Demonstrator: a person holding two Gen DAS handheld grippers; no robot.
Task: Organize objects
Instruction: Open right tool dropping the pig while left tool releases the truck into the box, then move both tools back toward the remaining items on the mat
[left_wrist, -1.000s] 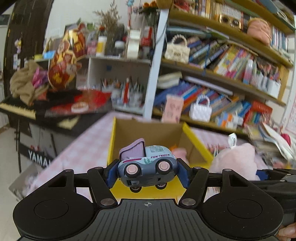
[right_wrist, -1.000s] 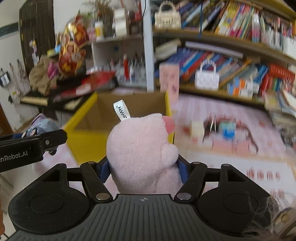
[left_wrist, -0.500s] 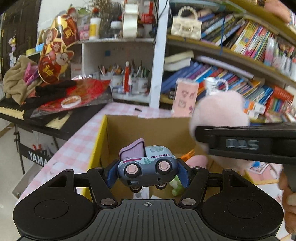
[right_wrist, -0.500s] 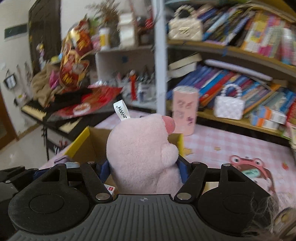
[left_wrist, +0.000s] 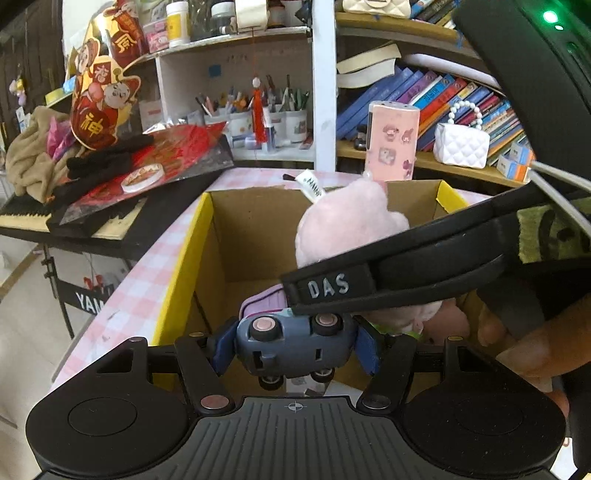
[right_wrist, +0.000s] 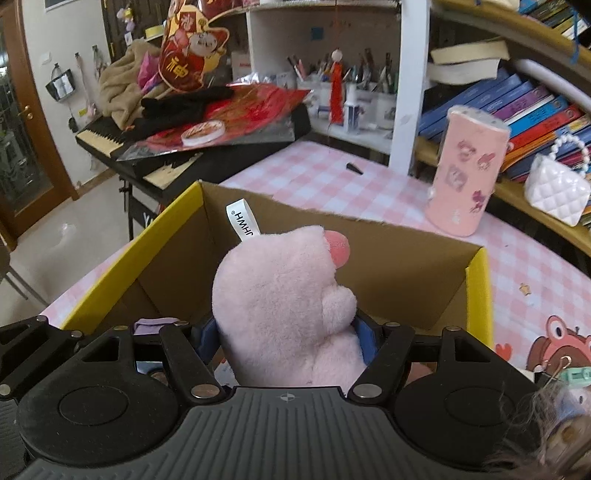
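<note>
My left gripper (left_wrist: 293, 349) is shut on a blue-grey toy truck (left_wrist: 291, 341) with pink wheel hubs and a lilac back, held just over the open yellow-rimmed cardboard box (left_wrist: 192, 251). My right gripper (right_wrist: 288, 341) is shut on a pink plush toy (right_wrist: 284, 306) with a white label, also above that box (right_wrist: 476, 291). In the left wrist view the right gripper's black body crosses in front, with the plush (left_wrist: 343, 225) beyond it. Other small toys lie at the box's bottom, mostly hidden.
The box stands on a pink checked tablecloth (right_wrist: 325, 177). A pink cylinder container (right_wrist: 465, 173) and a white quilted mini bag (right_wrist: 557, 192) stand behind it by bookshelves. A cluttered keyboard (right_wrist: 110, 136) sits to the left. A person's fingers (left_wrist: 532, 347) show at right.
Both grippers moved forward and down over the box, each still holding its toy. The right gripper with the plush swung in from the right and now crosses the left wrist view.
</note>
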